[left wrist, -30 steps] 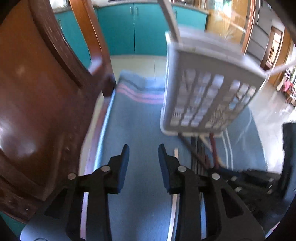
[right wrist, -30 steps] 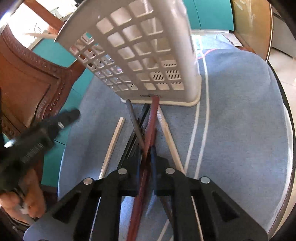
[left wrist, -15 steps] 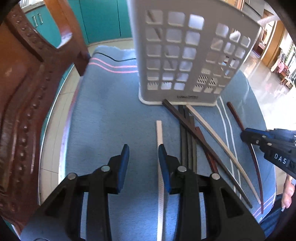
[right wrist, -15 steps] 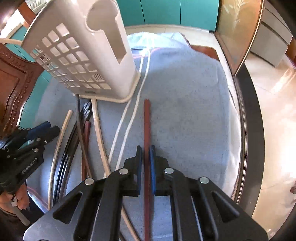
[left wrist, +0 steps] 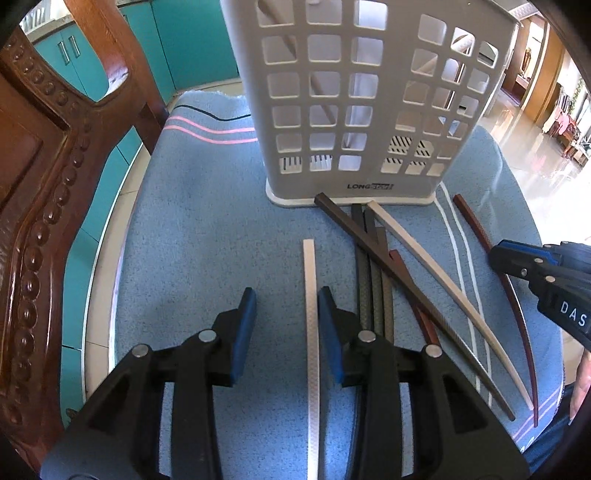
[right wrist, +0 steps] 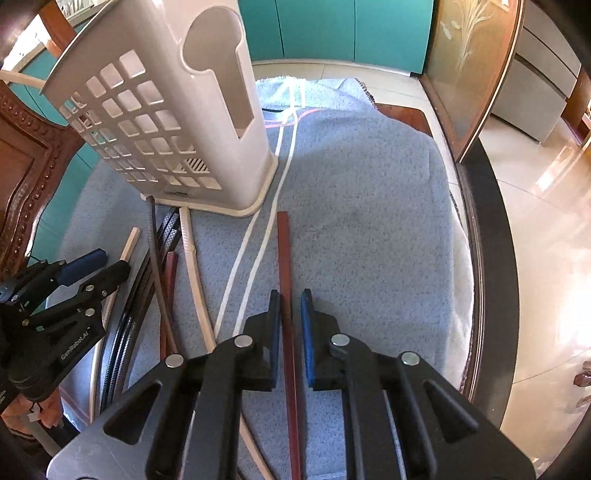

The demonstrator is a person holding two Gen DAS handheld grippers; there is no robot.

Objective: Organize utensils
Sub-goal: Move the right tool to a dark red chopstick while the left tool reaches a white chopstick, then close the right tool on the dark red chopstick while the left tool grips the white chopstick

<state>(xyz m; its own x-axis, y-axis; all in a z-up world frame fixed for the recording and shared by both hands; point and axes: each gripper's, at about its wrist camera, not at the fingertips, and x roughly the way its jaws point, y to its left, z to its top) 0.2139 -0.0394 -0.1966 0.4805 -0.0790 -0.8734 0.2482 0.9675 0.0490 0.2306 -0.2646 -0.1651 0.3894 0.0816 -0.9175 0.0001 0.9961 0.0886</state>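
A white slotted utensil holder [left wrist: 369, 110] stands upright on a blue towel [left wrist: 207, 221]; it also shows in the right wrist view [right wrist: 166, 122]. Several chopsticks lie in front of it: dark, black, cream and red-brown ones [left wrist: 376, 258]. My left gripper [left wrist: 286, 299] is open, with a white chopstick [left wrist: 310, 295] lying on the towel between its fingers, close to the right one. My right gripper [right wrist: 290, 299] is open a little around a red-brown chopstick [right wrist: 284, 254] that lies on the towel, touching only the left finger.
A carved wooden chair back [left wrist: 37, 184] stands at the left. The towel covers a round table with a dark rim [right wrist: 484, 258]. Teal cabinets [right wrist: 332, 29] and a tiled floor [right wrist: 546, 221] lie beyond.
The right gripper carried the red-brown chopstick out of the pile to the right, laid it on the towel and opened slightly. The left gripper moved over the white chopstick.
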